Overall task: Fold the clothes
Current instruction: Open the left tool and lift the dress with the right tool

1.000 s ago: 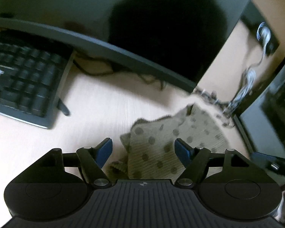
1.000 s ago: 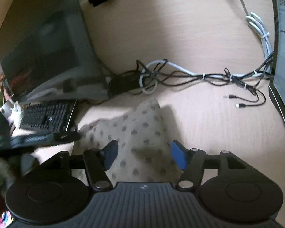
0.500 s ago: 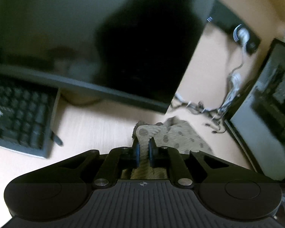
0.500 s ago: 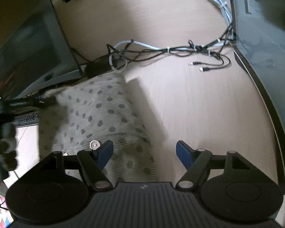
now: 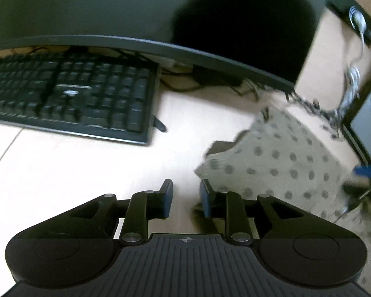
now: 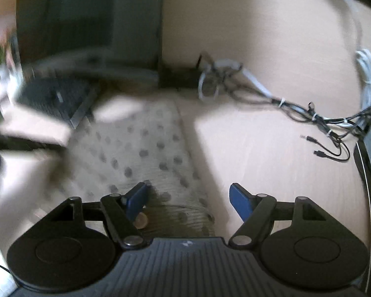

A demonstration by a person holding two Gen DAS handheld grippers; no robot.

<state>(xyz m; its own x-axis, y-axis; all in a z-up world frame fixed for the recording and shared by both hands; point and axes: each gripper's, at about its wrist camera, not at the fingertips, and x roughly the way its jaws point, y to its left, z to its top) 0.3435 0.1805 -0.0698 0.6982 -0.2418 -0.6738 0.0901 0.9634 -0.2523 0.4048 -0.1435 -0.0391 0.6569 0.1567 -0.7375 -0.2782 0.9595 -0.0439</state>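
A pale wood table [image 5: 61,168] carries everything here. A big dark monitor [image 5: 136,7] stands along its far edge, its lower bezel curving over a black keyboard [image 5: 69,94] that lies toward the far left. A second dark screen [image 5: 368,113] leans in at the right edge.

The garment, a beige knit piece with grey dots [image 5: 284,163], lies flat on the table right of the keyboard, its far corner close under the monitor's right end. In the right wrist view it shows as a long folded strip [image 6: 141,153] running from near the camera toward the monitor base, with a small pale button [image 6: 141,222] near its near end.

A tangle of black and white cables [image 6: 296,113] trails across the table beyond the garment toward the right edge, two loose plugs lying just apart from it.

The left gripper [image 5: 186,195] hangs over bare table just left of the garment's near corner; its blue fingers [image 5: 167,198] are only a little apart and opening, with no cloth between them. The right gripper [image 6: 188,200] has its fingers [image 6: 240,203] spread wide over the garment's near end, pressing nothing.
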